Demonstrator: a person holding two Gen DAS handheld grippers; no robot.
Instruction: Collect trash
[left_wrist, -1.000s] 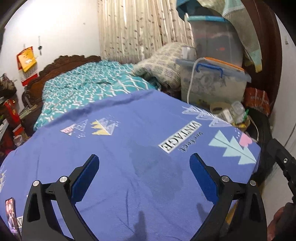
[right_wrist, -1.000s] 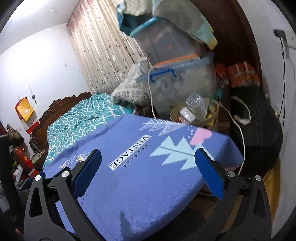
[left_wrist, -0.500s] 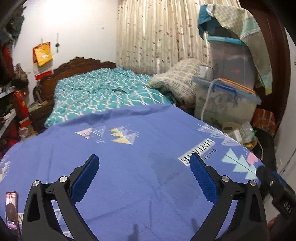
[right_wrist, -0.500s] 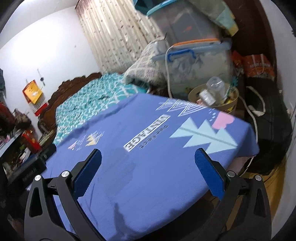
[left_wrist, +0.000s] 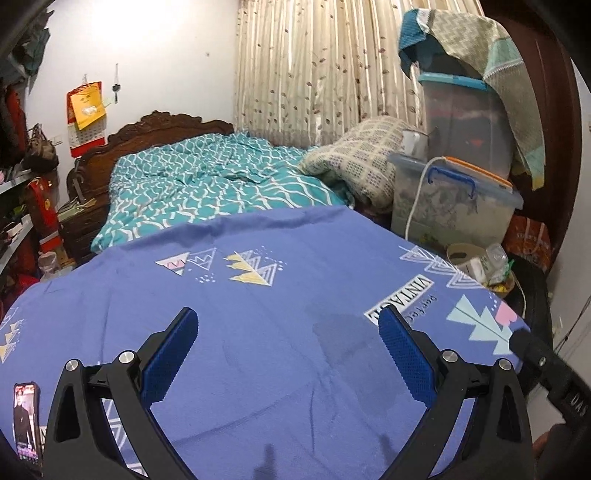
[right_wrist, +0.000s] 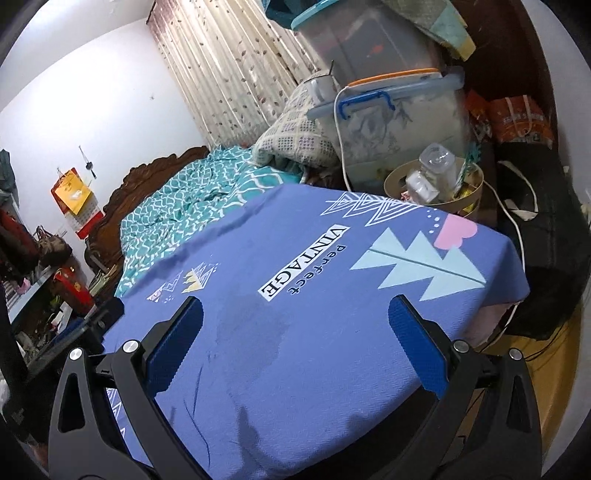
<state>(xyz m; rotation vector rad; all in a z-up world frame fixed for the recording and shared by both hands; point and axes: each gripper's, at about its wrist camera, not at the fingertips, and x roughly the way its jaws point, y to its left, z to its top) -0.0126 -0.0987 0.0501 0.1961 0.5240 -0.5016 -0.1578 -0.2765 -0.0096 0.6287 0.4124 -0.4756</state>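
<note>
Both the left claw (left_wrist: 284, 354) and right claw (right_wrist: 297, 343) hang agape and empty over the blue-clothed counter (right_wrist: 332, 314), while the trash sits in the bin (right_wrist: 436, 188) past its far corner, so a hasty reach could tip the bin.

Blue triangle-printed cloth (left_wrist: 258, 350); teal, seemingly wave-patterned bedspread (left_wrist: 207, 184).

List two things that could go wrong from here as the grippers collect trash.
The bin looks heaped, with a bottle on top; more trash could knock it out. A white cable trails beside the bin, so the right gripper might snag it. Both grippers are open and empty; the left gripper hovers near a phone.
</note>
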